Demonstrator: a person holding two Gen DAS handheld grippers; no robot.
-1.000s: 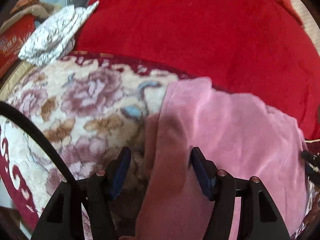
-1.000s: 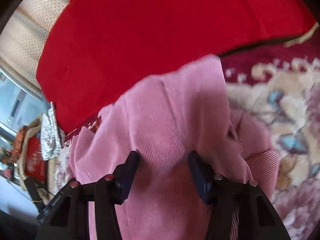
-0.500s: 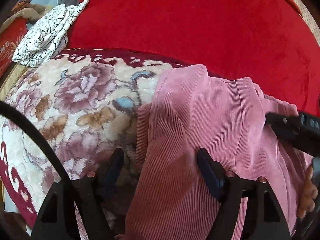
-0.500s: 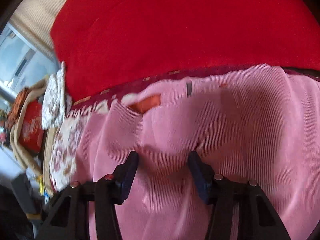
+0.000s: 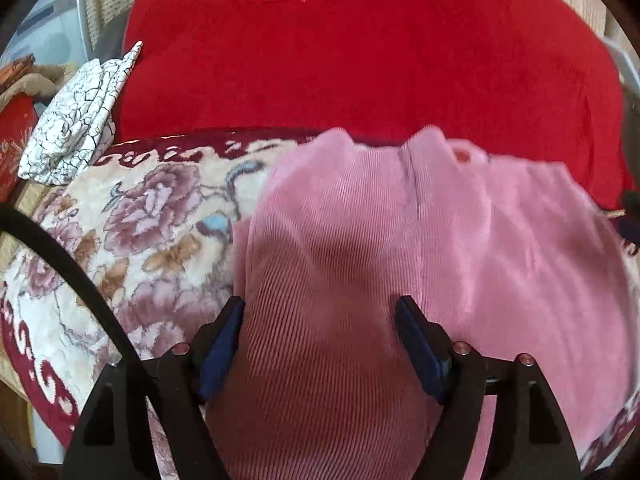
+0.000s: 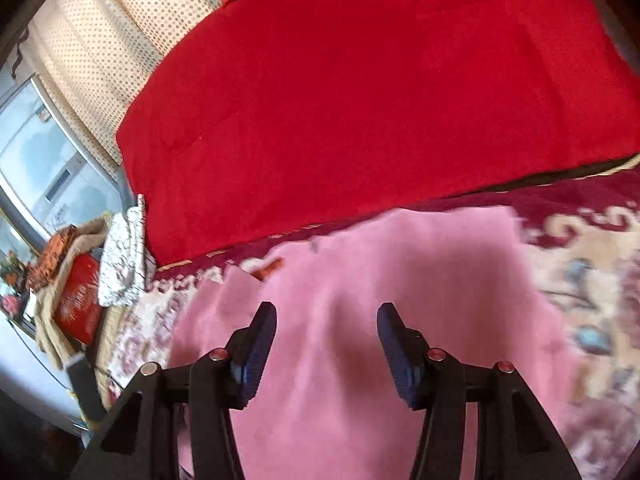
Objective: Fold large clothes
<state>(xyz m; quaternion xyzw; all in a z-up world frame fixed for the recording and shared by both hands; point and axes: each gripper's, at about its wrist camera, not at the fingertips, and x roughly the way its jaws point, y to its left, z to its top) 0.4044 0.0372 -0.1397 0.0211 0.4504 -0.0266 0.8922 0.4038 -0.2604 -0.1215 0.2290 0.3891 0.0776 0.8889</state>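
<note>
A large pink ribbed garment (image 5: 400, 240) lies spread on a floral blanket (image 5: 132, 232); it also fills the lower half of the right wrist view (image 6: 380, 300). My left gripper (image 5: 320, 320) is open, its jaws wide apart over the garment's left part, with cloth lying between them. My right gripper (image 6: 326, 328) is open above the garment's middle, holding nothing. The garment's far edge lies near a red blanket (image 5: 360, 60).
The red blanket (image 6: 380, 80) covers the far side. A folded white cloth with black crackle pattern (image 5: 80, 120) sits at the far left, also in the right wrist view (image 6: 124, 256). Red boxes and clutter (image 6: 76, 300) stand beyond the bed's left edge. A black cable (image 5: 80, 280) crosses the left.
The pink garment has been spread wider and flatter across the floral blanket. The right gripper has left the left wrist view and pulled back. Both grippers stayed open.
</note>
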